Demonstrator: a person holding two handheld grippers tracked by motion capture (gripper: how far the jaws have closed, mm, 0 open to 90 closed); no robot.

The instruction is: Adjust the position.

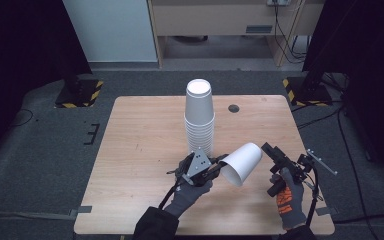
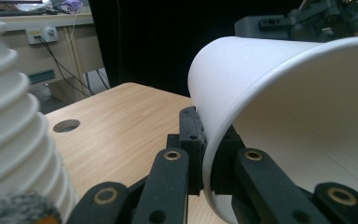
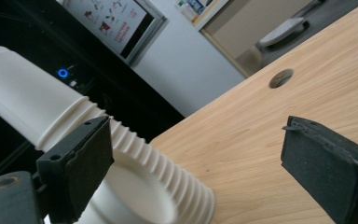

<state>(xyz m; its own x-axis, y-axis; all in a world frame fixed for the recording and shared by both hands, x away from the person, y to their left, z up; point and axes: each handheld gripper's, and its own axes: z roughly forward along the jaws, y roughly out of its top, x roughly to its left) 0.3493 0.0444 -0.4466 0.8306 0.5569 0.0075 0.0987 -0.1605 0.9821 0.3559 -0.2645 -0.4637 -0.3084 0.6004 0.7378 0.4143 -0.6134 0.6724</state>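
Observation:
A tall stack of upturned white paper cups (image 1: pixel 199 117) stands on the wooden table (image 1: pixel 140 150), a little behind its middle. My left gripper (image 1: pixel 220 168) is shut on the rim of a single white cup (image 1: pixel 243 163), held tilted above the table with its mouth facing me. In the left gripper view the two pads (image 2: pixel 192 140) pinch the cup's rim wall (image 2: pixel 279 88), and the stack (image 2: pixel 9 121) rises at the left. My right gripper (image 1: pixel 270 150) is just right of that cup, open and holding nothing. Its view shows wide jaws (image 3: pixel 196 149) with the stack (image 3: pixel 135 154) beyond them.
A round cable hole (image 1: pixel 234 108) lies in the tabletop right of the stack, also visible as the hole (image 3: pixel 281 78). Two stand bases with yellow-black stripes (image 1: pixel 79 93) sit on the floor beyond the table's far corners. Cables trail on the floor at the right.

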